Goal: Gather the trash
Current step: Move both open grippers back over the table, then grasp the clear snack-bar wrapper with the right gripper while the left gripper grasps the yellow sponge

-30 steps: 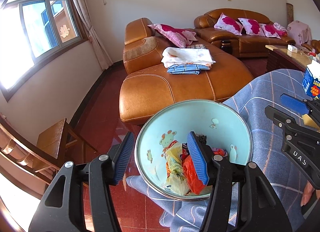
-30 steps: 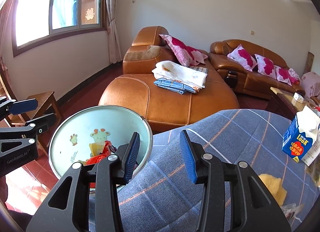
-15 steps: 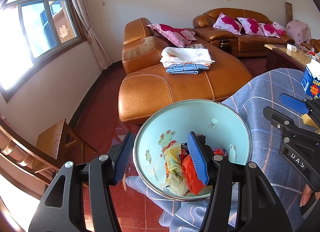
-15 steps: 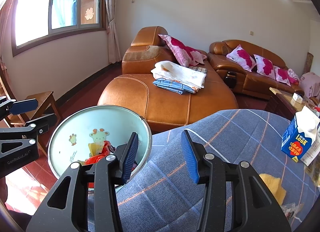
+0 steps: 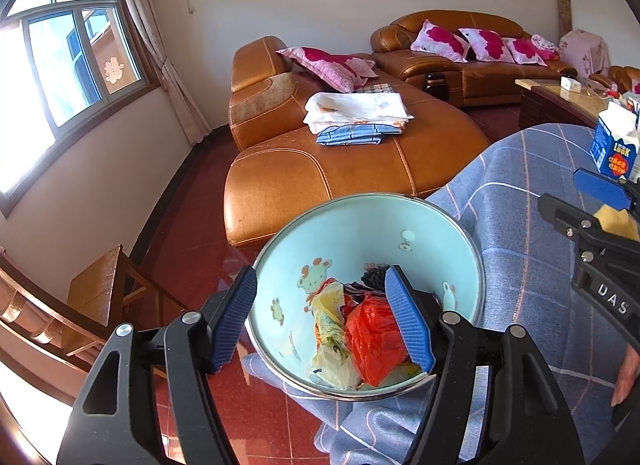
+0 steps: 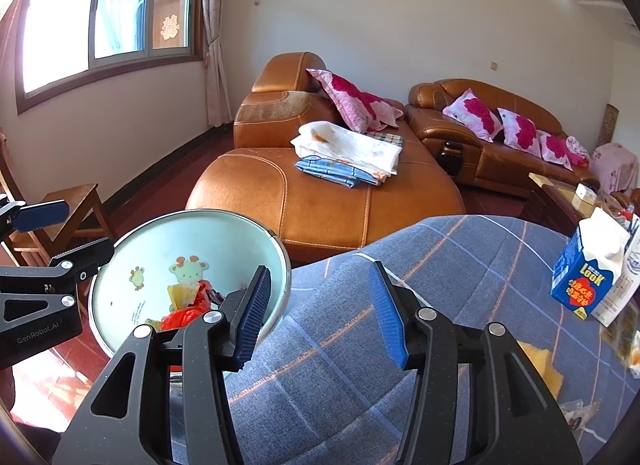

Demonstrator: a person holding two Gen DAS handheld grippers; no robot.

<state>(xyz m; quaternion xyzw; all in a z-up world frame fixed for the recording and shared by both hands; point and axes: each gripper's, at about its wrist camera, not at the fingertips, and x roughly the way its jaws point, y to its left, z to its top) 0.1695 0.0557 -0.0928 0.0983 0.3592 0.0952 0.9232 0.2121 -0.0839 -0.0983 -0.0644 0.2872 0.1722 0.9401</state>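
**A:** Left gripper (image 5: pixel 320 321) first: jaws spread wide, and the near rim of the bowl (image 5: pixel 436 249) sits between them. One blue pad is outside the rim, the other inside over the rubbish. Nothing is pinched as far as I can tell.

**B:** So why is it there?

**A:** My guess is it straddles the rim to steady or take hold of the bowl, since the bowl hangs partly over the edge of the table (image 5: pixel 520 273), off the blue checked cloth.

**B:** And the right gripper (image 6: pixel 320 313)?

**A:** Also spread and empty, hovering low over the cloth just beside the bowl. Both pads are clear of everything.

**B:** What is collected already?

**A:** A red plastic bag (image 5: pixel 374 341), a yellowish wrapper (image 5: pixel 330 329) and something dark behind them, all heaped on the bowl's near side.

**B:** And what is left?

**A:** Off to the right on the cloth there's a yellow scrap (image 6: pixel 538 365), more wrappers near the edge of view, and a blue milk carton (image 6: pixel 586 277) standing upright. Whether the carton counts as trash, I cannot say.

**B:** Next move?

**A:** Probably the right gripper swings over to that yellow scrap while the left minds the bowl. A bowl half off the table could tip if nudged.
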